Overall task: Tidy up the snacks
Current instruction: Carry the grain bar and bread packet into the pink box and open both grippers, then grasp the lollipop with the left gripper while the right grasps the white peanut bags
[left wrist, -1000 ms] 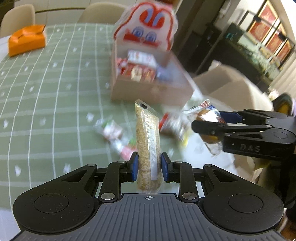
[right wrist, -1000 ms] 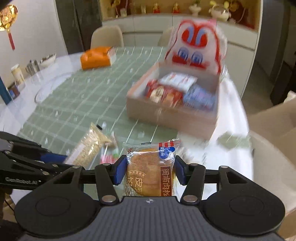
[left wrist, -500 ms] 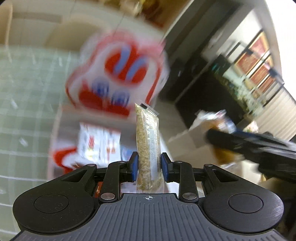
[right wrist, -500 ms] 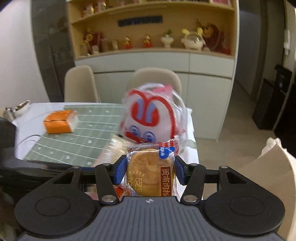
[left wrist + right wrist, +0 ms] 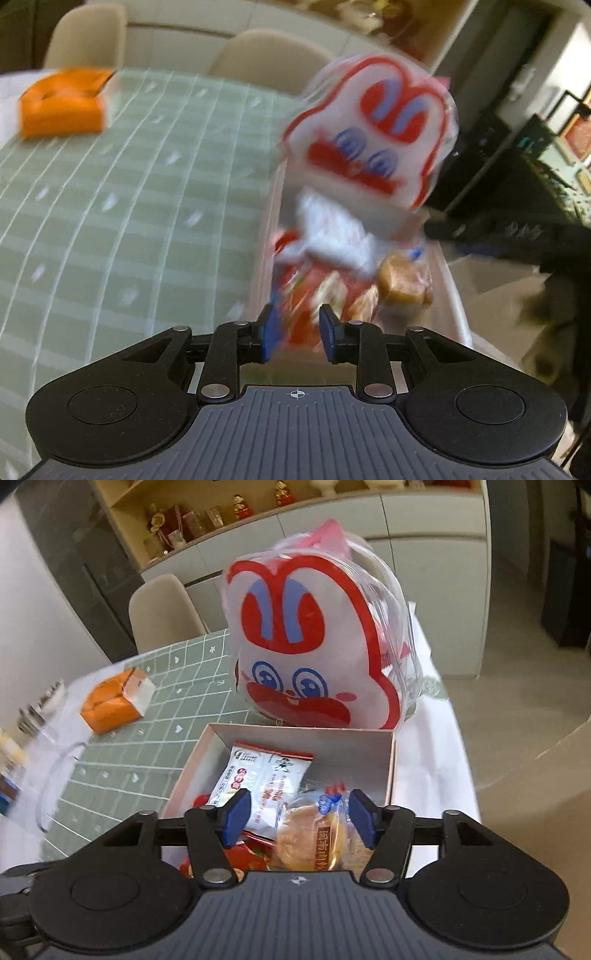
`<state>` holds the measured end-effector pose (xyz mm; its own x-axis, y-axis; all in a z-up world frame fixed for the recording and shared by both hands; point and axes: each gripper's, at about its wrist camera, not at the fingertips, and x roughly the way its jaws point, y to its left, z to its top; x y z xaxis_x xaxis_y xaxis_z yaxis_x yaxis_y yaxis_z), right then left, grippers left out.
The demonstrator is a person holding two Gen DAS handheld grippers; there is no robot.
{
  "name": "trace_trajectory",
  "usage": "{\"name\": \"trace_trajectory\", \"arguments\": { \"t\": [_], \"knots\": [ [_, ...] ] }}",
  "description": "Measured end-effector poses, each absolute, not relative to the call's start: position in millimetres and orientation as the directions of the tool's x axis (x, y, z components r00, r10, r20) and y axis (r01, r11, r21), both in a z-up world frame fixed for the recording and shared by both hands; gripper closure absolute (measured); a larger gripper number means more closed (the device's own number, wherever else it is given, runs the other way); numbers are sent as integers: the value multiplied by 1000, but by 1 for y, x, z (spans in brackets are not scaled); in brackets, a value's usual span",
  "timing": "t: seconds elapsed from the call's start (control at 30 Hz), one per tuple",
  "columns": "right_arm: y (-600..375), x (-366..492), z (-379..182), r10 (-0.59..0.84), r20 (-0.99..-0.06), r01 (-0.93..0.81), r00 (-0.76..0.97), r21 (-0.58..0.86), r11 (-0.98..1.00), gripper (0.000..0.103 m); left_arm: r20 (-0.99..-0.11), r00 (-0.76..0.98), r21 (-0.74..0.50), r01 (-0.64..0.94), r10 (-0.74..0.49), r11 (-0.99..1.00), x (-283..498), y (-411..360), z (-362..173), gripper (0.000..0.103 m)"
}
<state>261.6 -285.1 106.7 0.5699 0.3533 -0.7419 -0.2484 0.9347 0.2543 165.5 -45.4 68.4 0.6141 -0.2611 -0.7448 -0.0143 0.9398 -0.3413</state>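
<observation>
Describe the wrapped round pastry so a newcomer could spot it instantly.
Find the open cardboard box in front of the rabbit-face bag. The pastry lies at its near end beside a white sachet: the only golden, round item, in clear wrap.

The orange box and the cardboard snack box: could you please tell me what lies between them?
Only bare green checked tablecloth, as the right wrist view shows.

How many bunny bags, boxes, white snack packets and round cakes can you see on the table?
Bunny bag: 1
Boxes: 2, the snack box and the orange box
White snack packet: 1
Round cake in its wrapper: 1
Total: 5
</observation>
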Motion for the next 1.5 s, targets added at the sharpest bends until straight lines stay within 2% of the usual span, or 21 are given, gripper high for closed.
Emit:
{"name": "trace_trajectory", "arguments": {
  "t": [0.03,0.1,0.2,0.3,0.47,0.6,0.67,0.8,0.93,1.03,1.3,1.43,1.5],
  "knots": [
    [-281,255,109,335,-740,-252,583,228,941,40,-726,628,-364,-3,-281,931,158,-40,68,79],
    [-274,233,115,310,-732,-255,607,190,948,40,-742,618,-355,-32,-261,934,136,-28,67,78],
    [-269,184,120,271,-710,-252,650,136,958,36,-730,633,-369,-44,-260,929,105,-12,65,78],
    [-266,132,110,217,-699,-228,681,79,970,32,-778,567,-374,-74,-270,924,92,-2,44,78],
    [-270,91,68,188,-777,-168,601,107,980,31,-818,513,-359,-103,-260,928,93,-8,22,78],
    [-271,90,34,221,-807,-202,548,129,971,31,-812,541,-322,-105,-218,941,103,-27,18,77],
    [-268,96,23,236,-810,-221,537,135,966,31,-816,548,-285,-106,-183,953,107,-39,15,73],
    [-270,103,19,292,-798,-278,527,163,947,31,-810,573,-218,-88,-129,972,109,-57,16,64],
    [-276,109,15,332,-788,-336,519,169,927,26,-800,592,-153,-50,-94,987,104,-75,15,63],
    [-279,114,13,347,-782,-371,517,160,915,21,-792,601,-168,-55,-101,984,90,-80,14,63],
    [-281,115,12,362,-779,-404,512,153,902,17,-776,623,-169,-55,-99,984,38,-99,12,63],
    [-270,112,9,333,-796,-455,506,82,887,9,-772,629,-183,-87,-89,979,24,-93,12,63],
    [-264,110,7,315,-805,-474,503,48,879,9,-775,627,-175,-98,-76,980,20,-90,13,63]
  ]
}}
